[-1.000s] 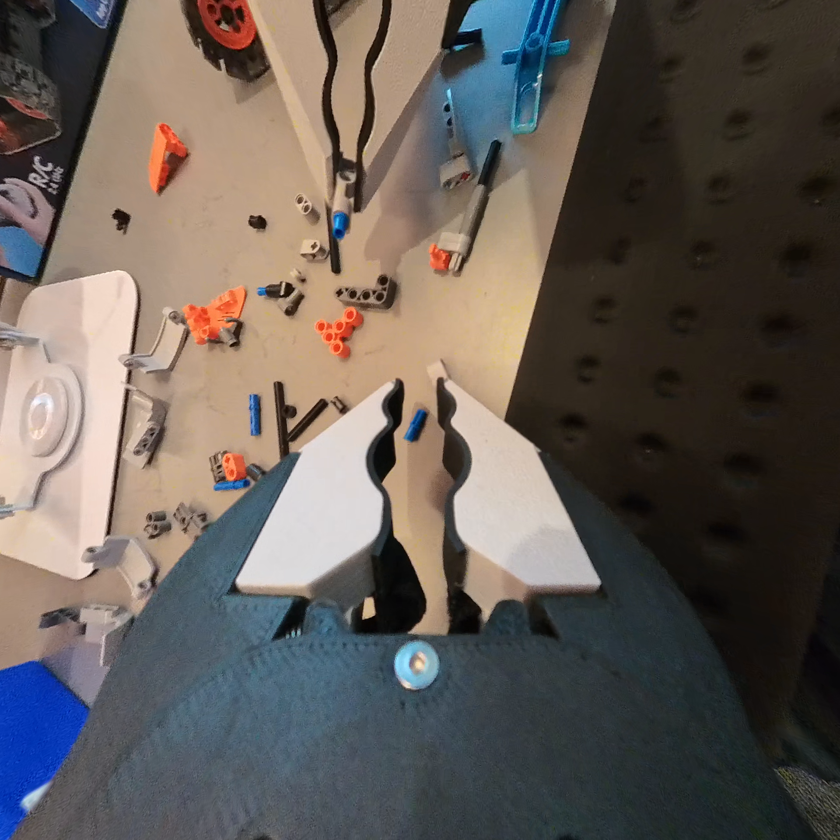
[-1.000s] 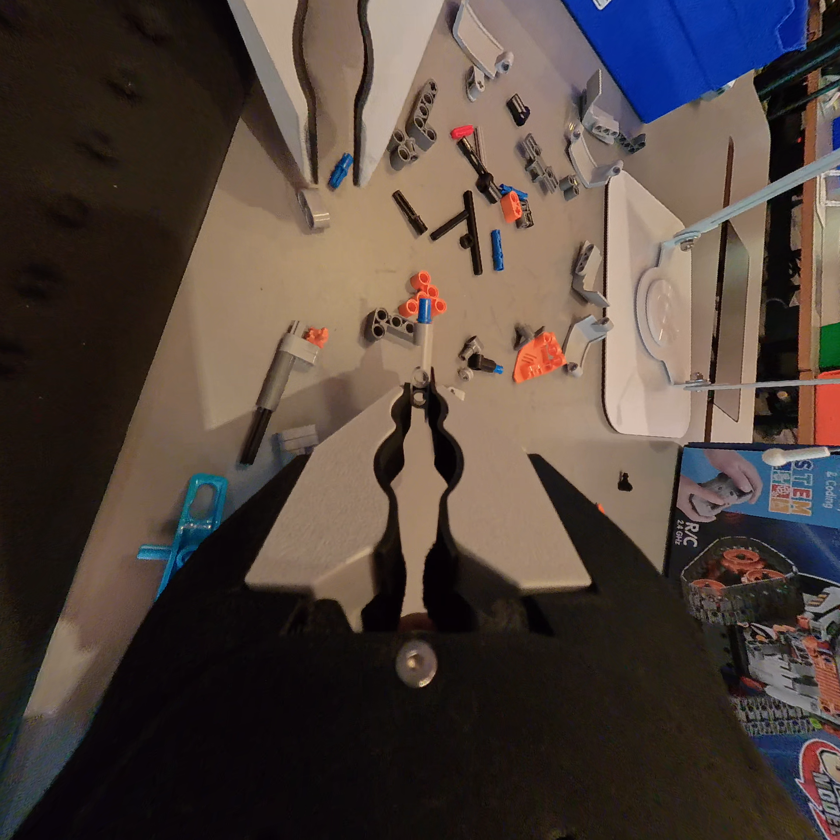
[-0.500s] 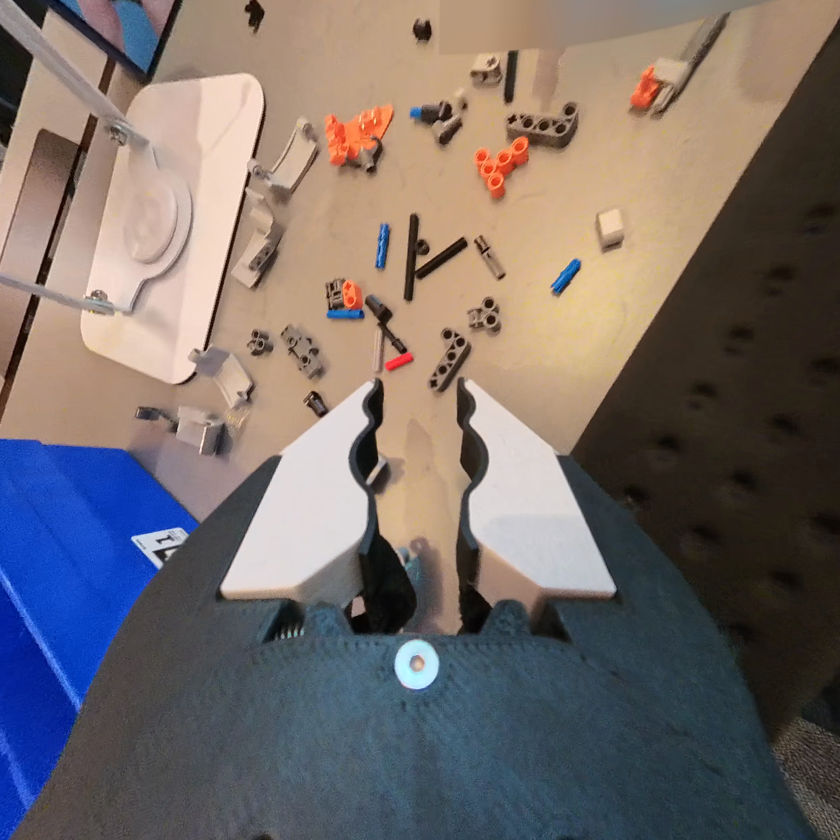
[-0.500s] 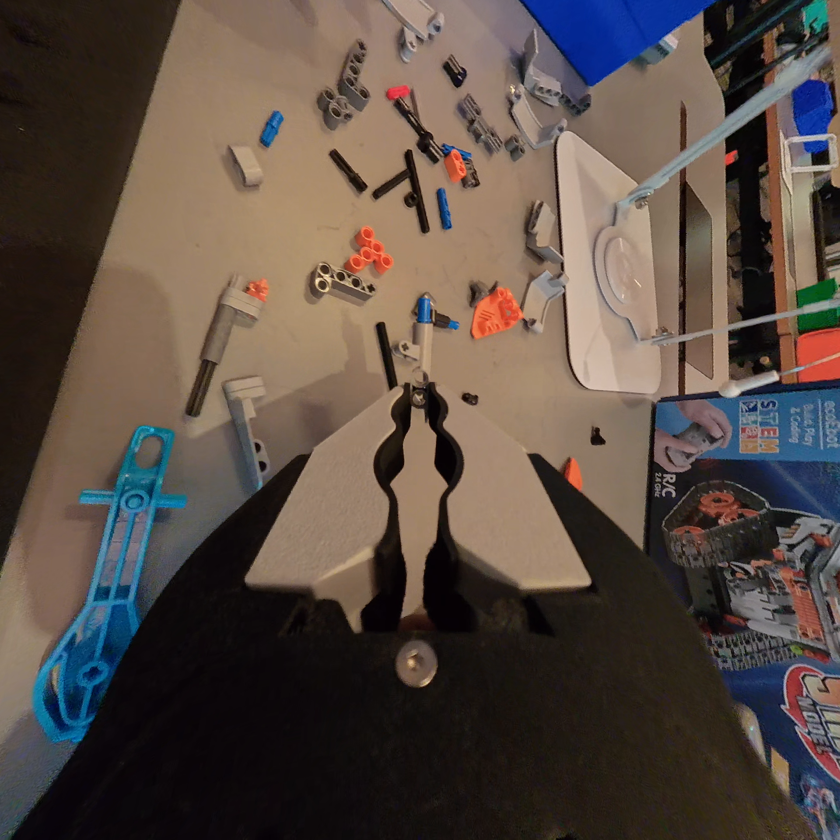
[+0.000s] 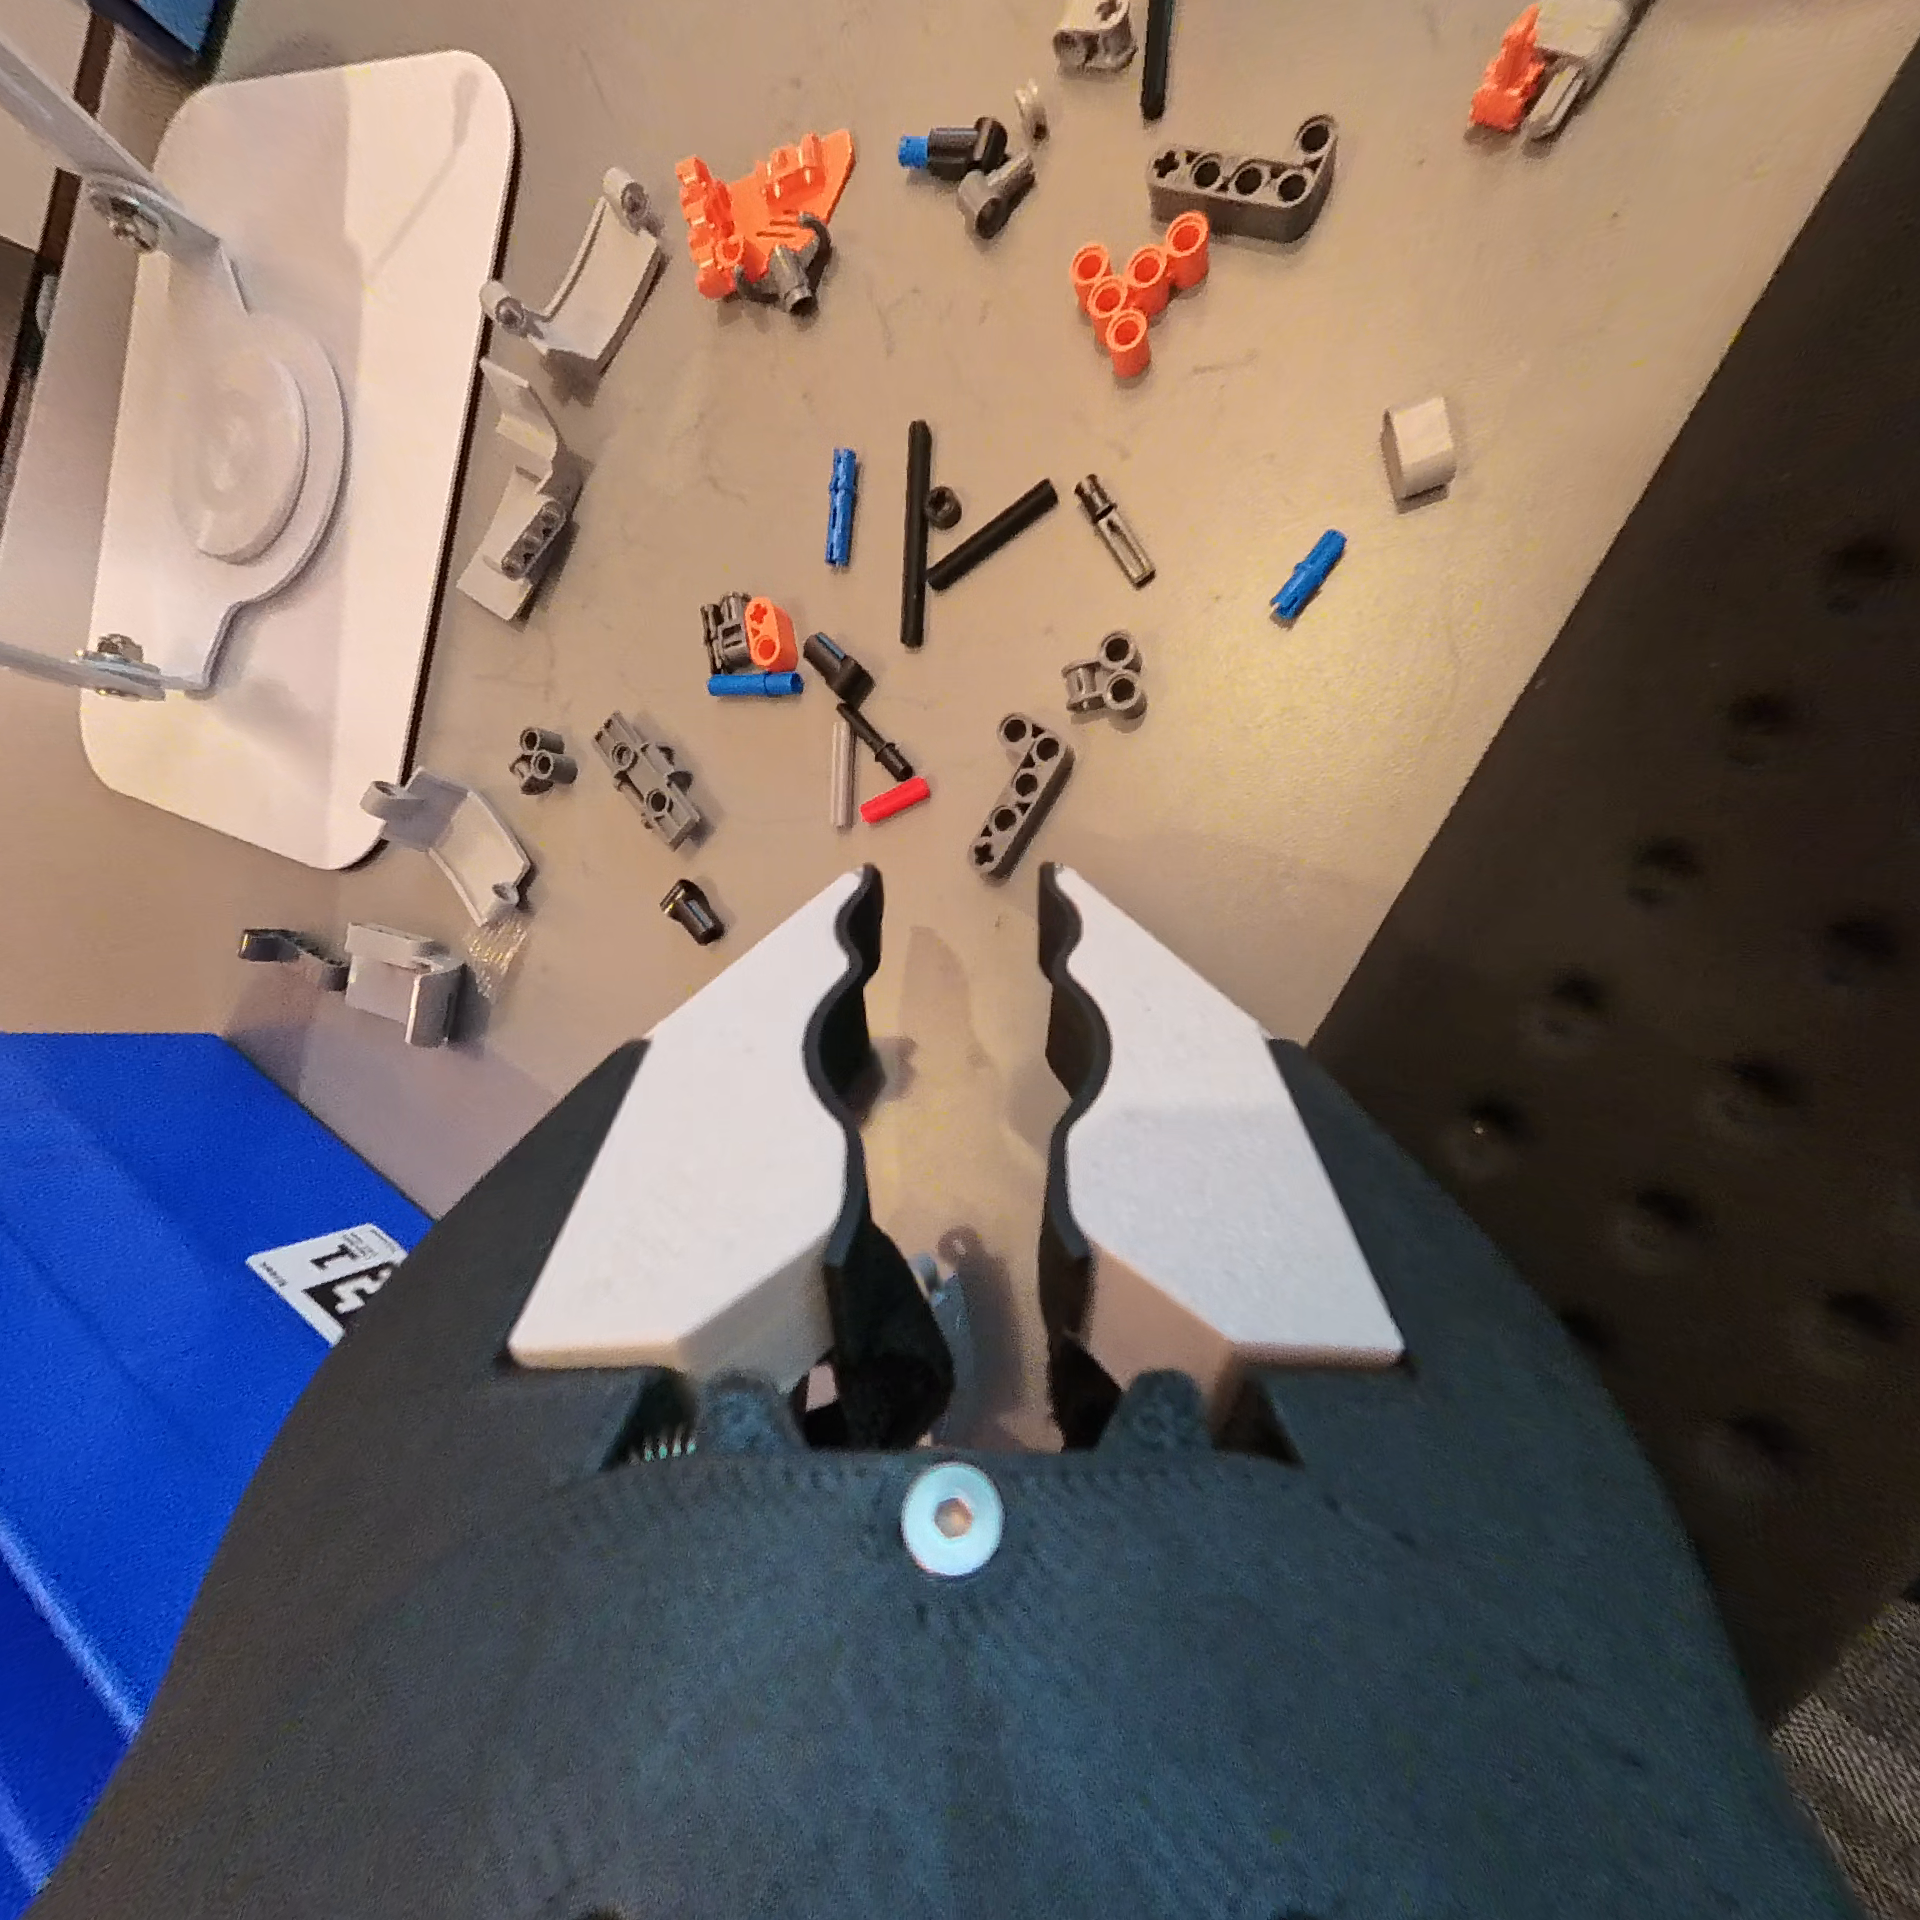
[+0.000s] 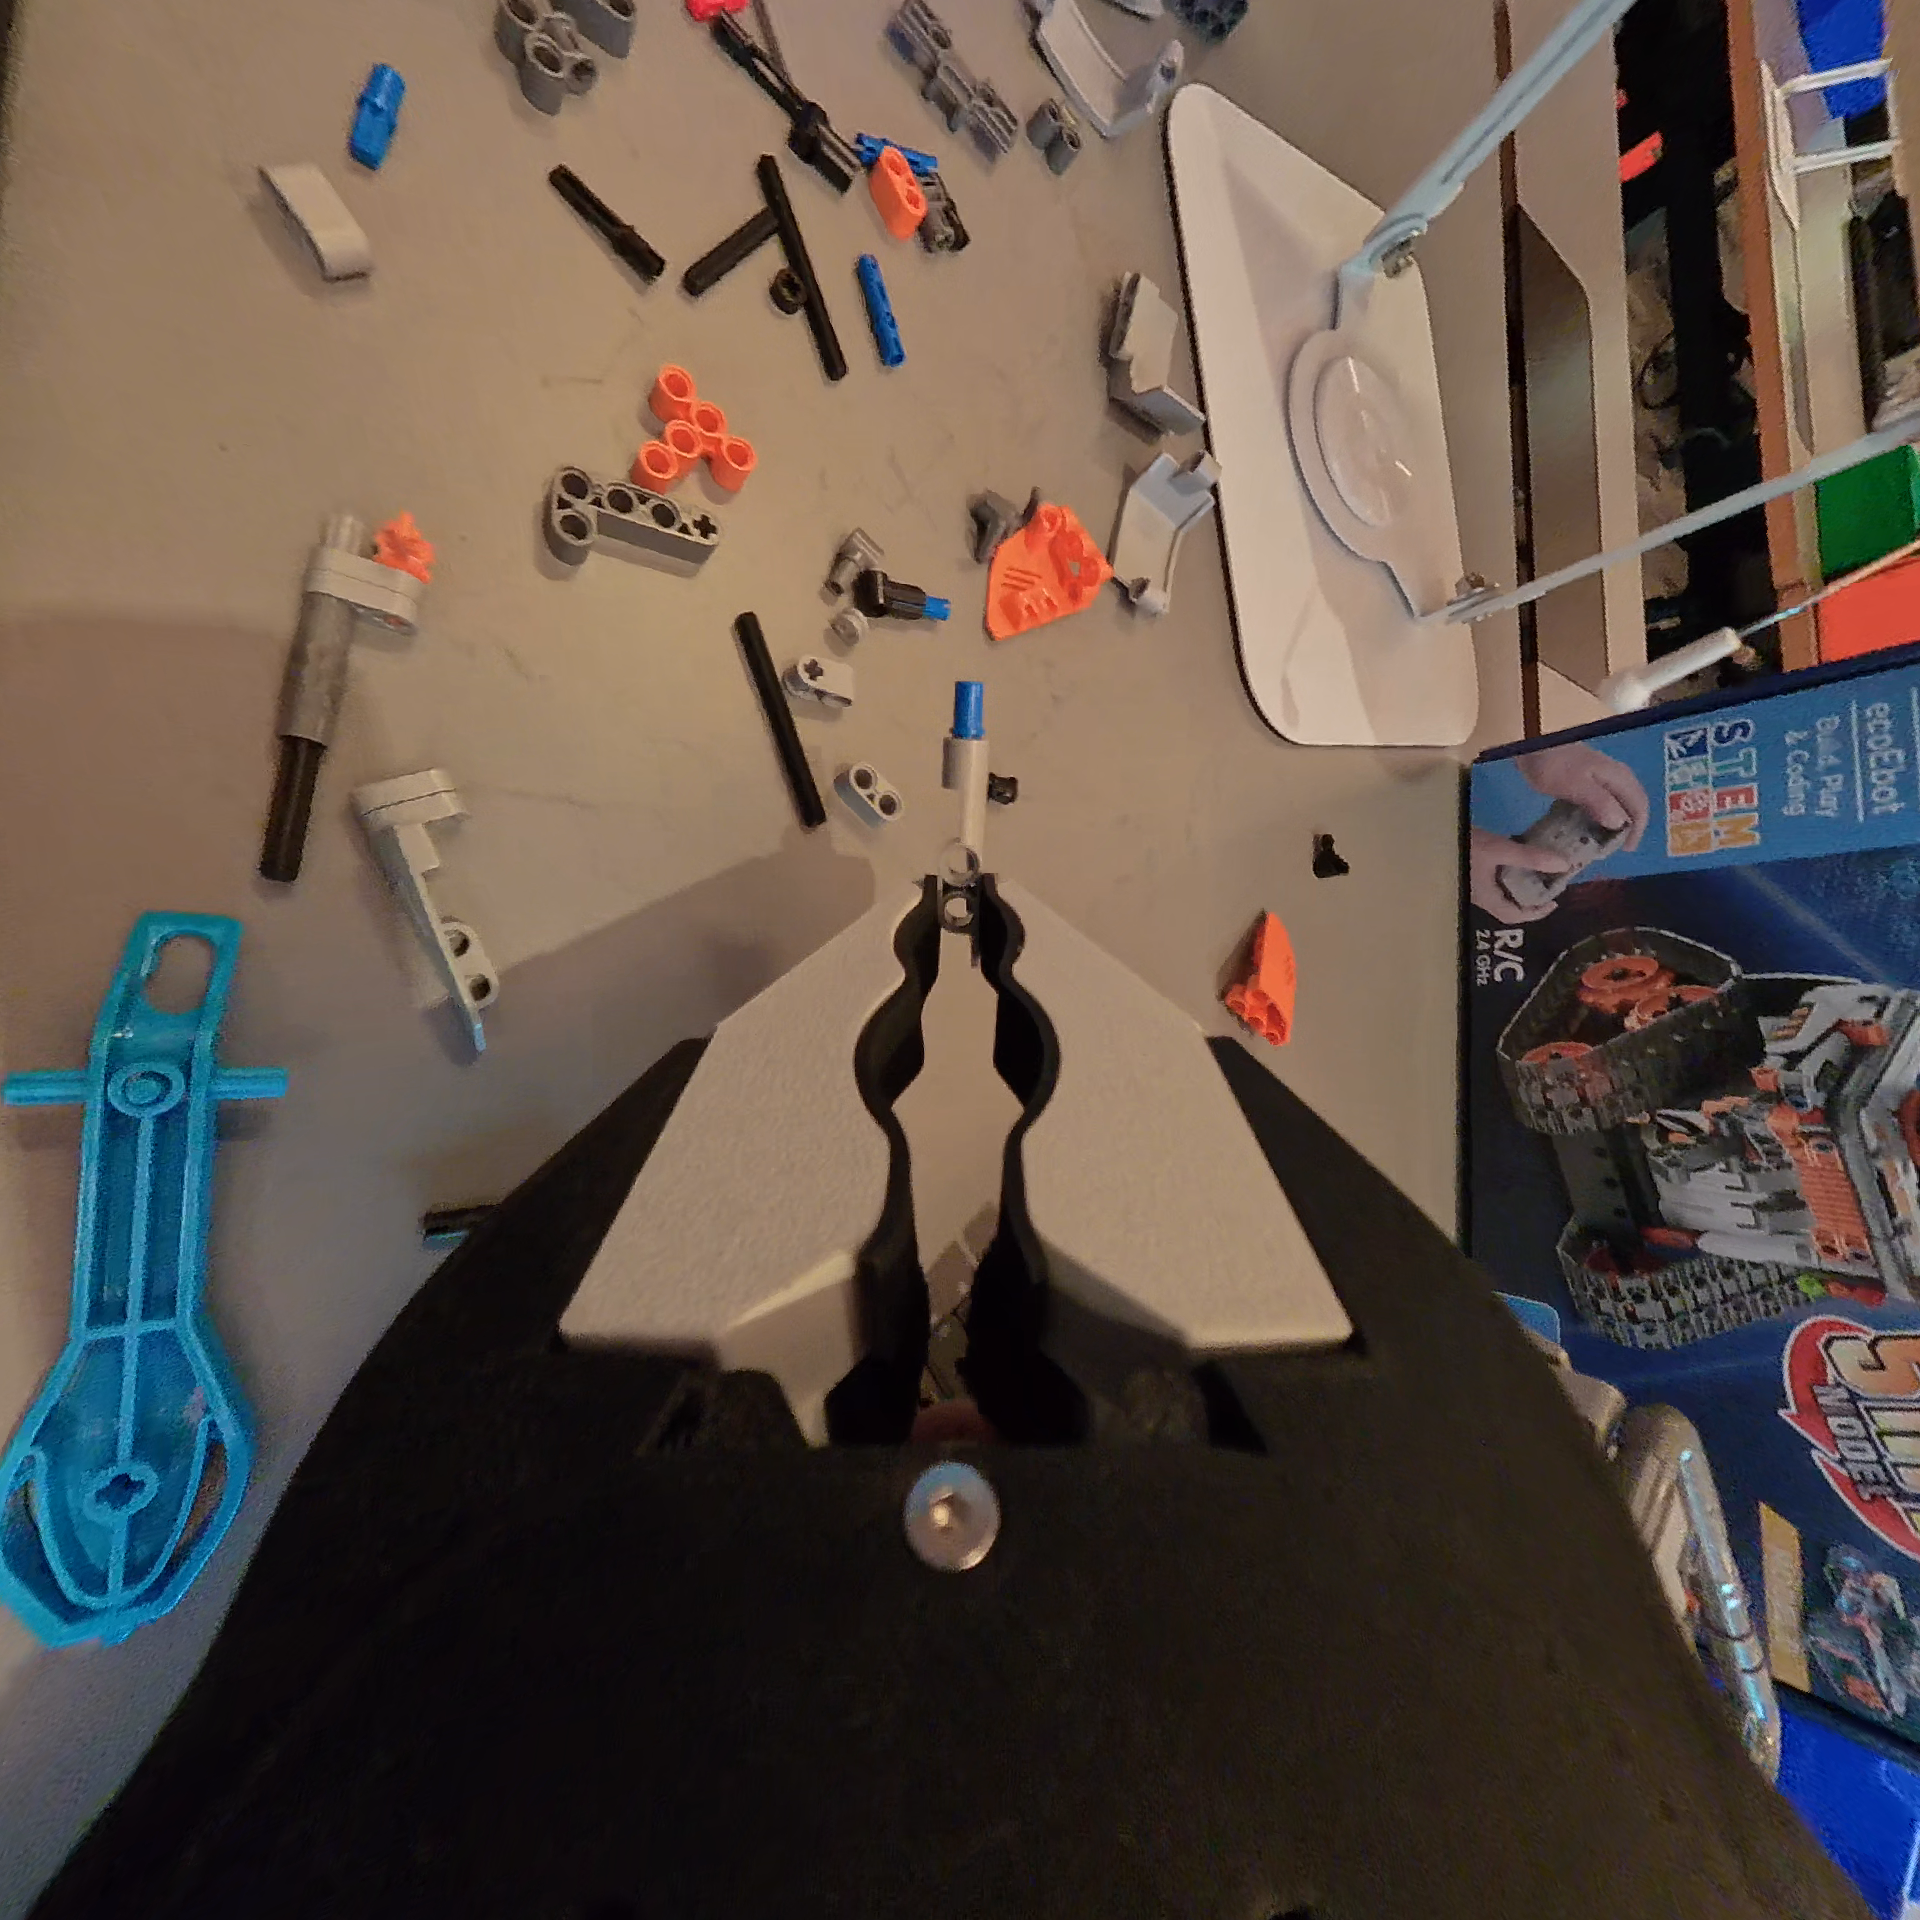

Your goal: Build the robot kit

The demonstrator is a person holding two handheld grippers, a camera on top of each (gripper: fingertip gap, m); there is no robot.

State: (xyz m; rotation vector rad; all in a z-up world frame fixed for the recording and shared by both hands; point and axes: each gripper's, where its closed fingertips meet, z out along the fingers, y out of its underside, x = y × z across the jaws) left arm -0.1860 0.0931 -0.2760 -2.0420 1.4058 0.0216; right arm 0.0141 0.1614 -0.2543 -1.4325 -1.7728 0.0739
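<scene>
My right gripper (image 6: 958,902) is shut on a small assembly (image 6: 966,774): a grey connector with a pale rod and a blue pin tip sticking out ahead of the fingertips, held above the table. My left gripper (image 5: 958,883) is open and empty, hovering over the table just short of a grey bent beam (image 5: 1023,795) and a red pin (image 5: 896,802). Many small building pieces lie scattered on the tan table (image 5: 1351,727): orange connectors (image 5: 1138,291), black axles (image 5: 914,530), blue pins (image 5: 842,506), grey panels (image 5: 582,281).
A white base plate with a metal stand (image 5: 301,447) sits at the left; it also shows in the right wrist view (image 6: 1340,436). A blue bin (image 5: 135,1299) is near left. A black perforated board (image 5: 1683,883) borders the table. A toy box (image 6: 1704,1039) and a turquoise tool (image 6: 125,1278) lie nearby. Left tips to right tips: about 20 centimeters.
My left gripper has pulled back from the blue pin and opened wider, swinging toward the bin. My right gripper has lifted and drawn back with the assembly in it.
</scene>
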